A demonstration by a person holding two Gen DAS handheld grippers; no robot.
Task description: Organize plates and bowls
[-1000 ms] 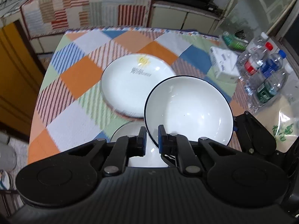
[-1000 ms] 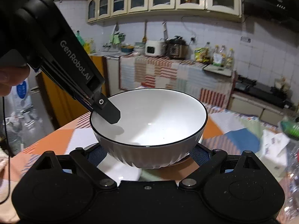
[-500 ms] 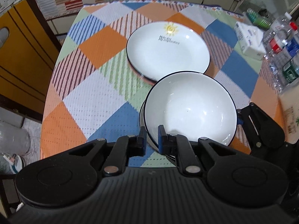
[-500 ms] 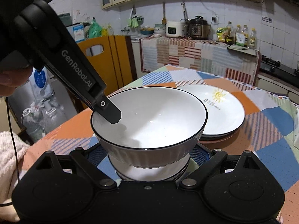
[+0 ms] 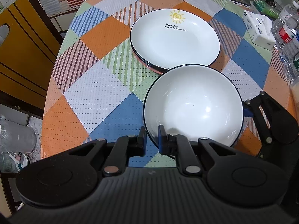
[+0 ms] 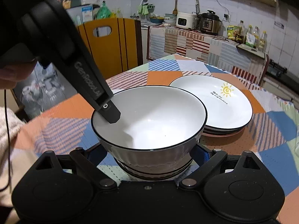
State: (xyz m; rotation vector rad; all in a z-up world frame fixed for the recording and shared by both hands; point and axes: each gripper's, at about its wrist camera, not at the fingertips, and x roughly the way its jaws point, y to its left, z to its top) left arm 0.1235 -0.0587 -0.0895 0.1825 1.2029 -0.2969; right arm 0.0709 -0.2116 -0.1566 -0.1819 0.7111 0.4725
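A: Where is the white bowl [image 5: 194, 104]?

B: Near the desk [image 5: 89, 100] edge closest to the person, sitting in the mouth of another bowl [image 6: 155, 169] of the same ribbed kind. Whether it is fully seated, I cannot tell.

A: And the left tool [image 5: 151, 141]?

B: Clamped on the near rim of the white bowl, one pad outside the wall and one inside, pointing steeply down. In the right wrist view its inner finger [image 6: 109, 112] reaches over the rim into the bowl.

A: The right tool [image 6: 155, 156]?

B: Its two fingers stand wide, one on each side of the white bowl's lower wall, blue pads close against the ribbing. The bowl hides the contact, so I cannot tell whether they press or merely flank it.

A: Where are the plates?

B: A stack of plates [image 5: 175, 39] lies just beyond the bowls, toward the middle of the desk. The top plate has a sun drawing and dark lettering.

A: Anything else on the desk?

B: A tissue pack [image 5: 258, 29] and some water bottles [image 5: 287, 37] along the right edge. A hand [image 6: 13, 74] shows at the left of the right wrist view.
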